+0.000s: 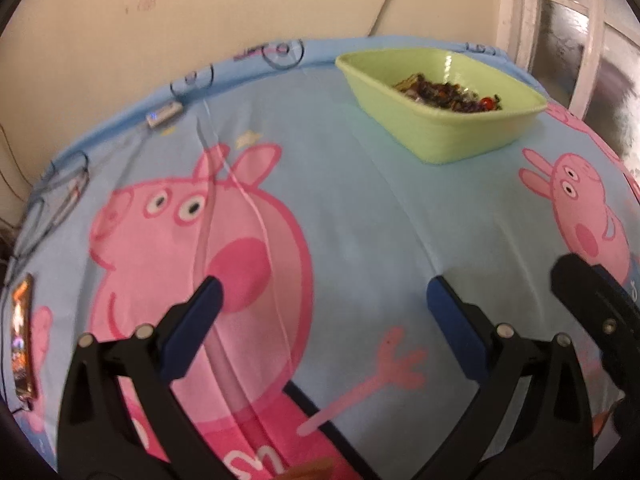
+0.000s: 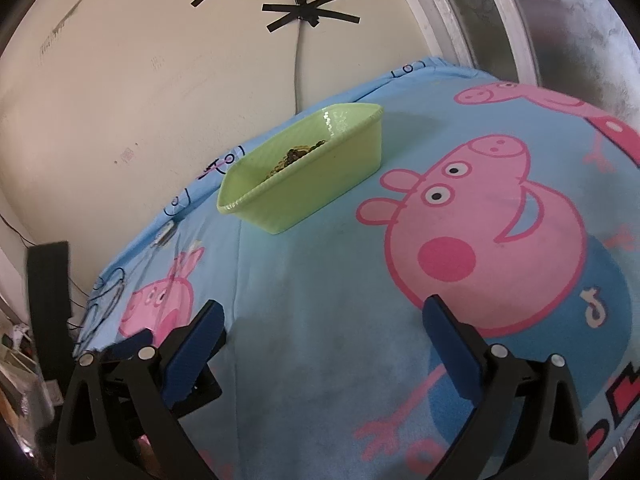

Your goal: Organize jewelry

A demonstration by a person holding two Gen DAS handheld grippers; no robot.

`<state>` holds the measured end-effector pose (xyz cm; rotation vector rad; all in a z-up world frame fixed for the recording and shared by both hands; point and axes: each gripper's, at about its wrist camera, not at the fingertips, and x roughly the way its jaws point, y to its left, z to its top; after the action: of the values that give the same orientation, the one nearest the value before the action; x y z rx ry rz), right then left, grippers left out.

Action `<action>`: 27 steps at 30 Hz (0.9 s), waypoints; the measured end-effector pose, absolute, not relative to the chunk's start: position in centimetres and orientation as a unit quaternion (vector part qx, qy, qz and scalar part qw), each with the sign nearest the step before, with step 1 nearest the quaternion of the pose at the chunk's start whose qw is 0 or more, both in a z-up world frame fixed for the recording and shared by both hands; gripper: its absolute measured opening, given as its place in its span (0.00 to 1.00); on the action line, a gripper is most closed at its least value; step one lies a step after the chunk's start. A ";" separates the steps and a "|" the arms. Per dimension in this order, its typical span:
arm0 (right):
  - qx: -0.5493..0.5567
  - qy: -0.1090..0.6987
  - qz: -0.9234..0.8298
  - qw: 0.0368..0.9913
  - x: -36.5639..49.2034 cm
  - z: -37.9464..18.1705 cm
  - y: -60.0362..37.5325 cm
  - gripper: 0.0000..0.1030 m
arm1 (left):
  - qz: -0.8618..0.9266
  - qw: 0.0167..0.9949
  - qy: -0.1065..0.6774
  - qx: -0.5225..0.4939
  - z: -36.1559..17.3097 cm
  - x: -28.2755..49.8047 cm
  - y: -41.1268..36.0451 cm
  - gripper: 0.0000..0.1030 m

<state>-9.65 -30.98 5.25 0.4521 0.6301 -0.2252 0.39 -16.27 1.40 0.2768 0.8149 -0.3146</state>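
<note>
A light green plastic tub [image 1: 460,136] stands at the far right of the cartoon-pig sheet, with a dark tangle of jewelry [image 1: 448,94] and a red bead inside. In the right wrist view the same tub [image 2: 320,184] sits ahead and slightly left, its jewelry [image 2: 294,158] only partly visible over the rim. My left gripper [image 1: 324,296] is open, hovering over the sheet with nothing between its blue pads. My right gripper [image 2: 324,316] is open too and holds nothing. The right gripper's dark body [image 1: 592,304] shows at the right edge of the left wrist view.
The blue sheet [image 1: 360,220] covers a table against a cream wall. A small white device [image 1: 164,114] with thin cables lies along the far left edge, and a shiny wrapper [image 1: 22,340] lies at the near left. A window frame [image 2: 460,20] stands behind right.
</note>
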 end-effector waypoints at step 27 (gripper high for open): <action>0.227 0.284 -0.116 0.924 -10.5 5.5 -31.0 0.75 | -0.160 0.908 0.369 0.118 2.3 -0.2 -15.5 0.95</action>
<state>-10.49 -31.05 5.51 0.4667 0.5821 -0.2375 -0.22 -15.46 2.30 0.2444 0.7624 -0.3302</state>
